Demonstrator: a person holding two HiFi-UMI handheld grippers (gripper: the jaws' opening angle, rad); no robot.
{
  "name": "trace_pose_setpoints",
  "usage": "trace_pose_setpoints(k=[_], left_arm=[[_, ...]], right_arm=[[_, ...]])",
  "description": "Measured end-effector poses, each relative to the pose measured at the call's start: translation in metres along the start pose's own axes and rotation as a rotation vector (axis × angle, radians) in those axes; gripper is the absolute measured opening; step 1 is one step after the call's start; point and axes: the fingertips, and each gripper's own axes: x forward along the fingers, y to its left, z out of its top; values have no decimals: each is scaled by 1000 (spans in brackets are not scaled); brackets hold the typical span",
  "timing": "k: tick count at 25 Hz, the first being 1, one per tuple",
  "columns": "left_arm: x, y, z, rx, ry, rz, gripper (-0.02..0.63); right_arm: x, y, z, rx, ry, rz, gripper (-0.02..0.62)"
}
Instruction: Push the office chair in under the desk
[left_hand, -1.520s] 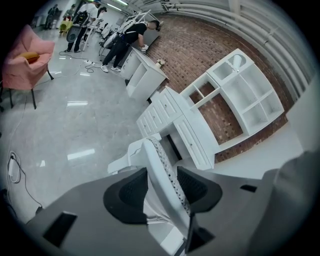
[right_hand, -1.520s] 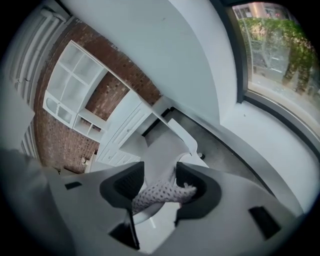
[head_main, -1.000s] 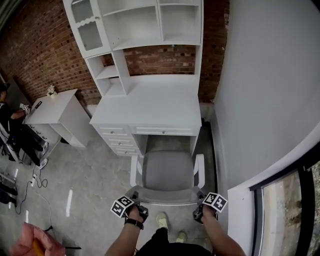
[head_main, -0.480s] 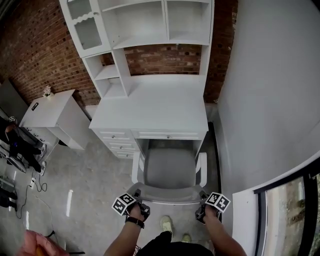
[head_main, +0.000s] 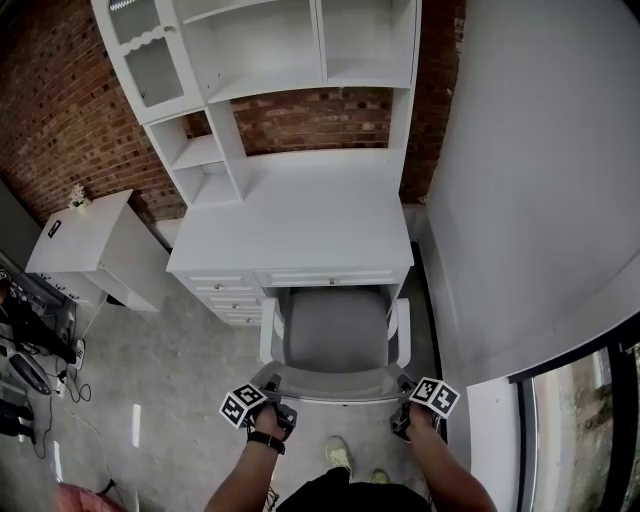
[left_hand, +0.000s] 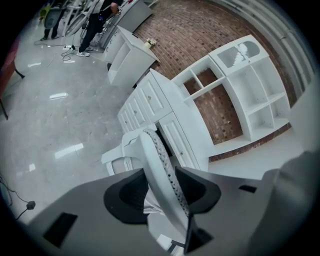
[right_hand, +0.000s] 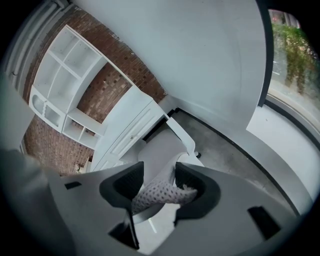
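The office chair (head_main: 337, 330) has a grey seat and white arms, and its front edge sits just under the white desk (head_main: 300, 215) with its hutch. Both grippers are on the top of the backrest (head_main: 335, 383). My left gripper (head_main: 265, 410) holds the backrest's left end; in the left gripper view the white, mesh-edged backrest (left_hand: 155, 155) runs between the jaws of that gripper (left_hand: 160, 192), which are closing on it. My right gripper (head_main: 412, 412) holds the right end, and the mesh corner (right_hand: 150, 196) fills the gap of that gripper (right_hand: 160, 187).
A small white cabinet (head_main: 90, 235) stands left of the desk against the brick wall (head_main: 60, 120). A white wall (head_main: 530, 180) runs close along the chair's right side, with a window (head_main: 590, 440) low down. Cables (head_main: 70, 370) lie on the floor at left. My shoes (head_main: 338, 455) are behind the chair.
The chair has rolled forward toward the desk, and its seat front now reaches under the desk edge. Both grippers have gone forward with the backrest.
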Motion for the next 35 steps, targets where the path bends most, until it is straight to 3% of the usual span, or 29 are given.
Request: trace_pose_setpoints(k=[9, 29, 35], left_arm=[[21, -17, 10, 20, 38, -22, 167], [41, -31, 18, 2, 31, -28, 167], [39, -32, 13, 81, 63, -32, 201]], right_arm=[[18, 13, 26, 7, -45, 4, 187], [38, 25, 49, -27, -8, 23, 187], [38, 24, 45, -30, 4, 55, 199]])
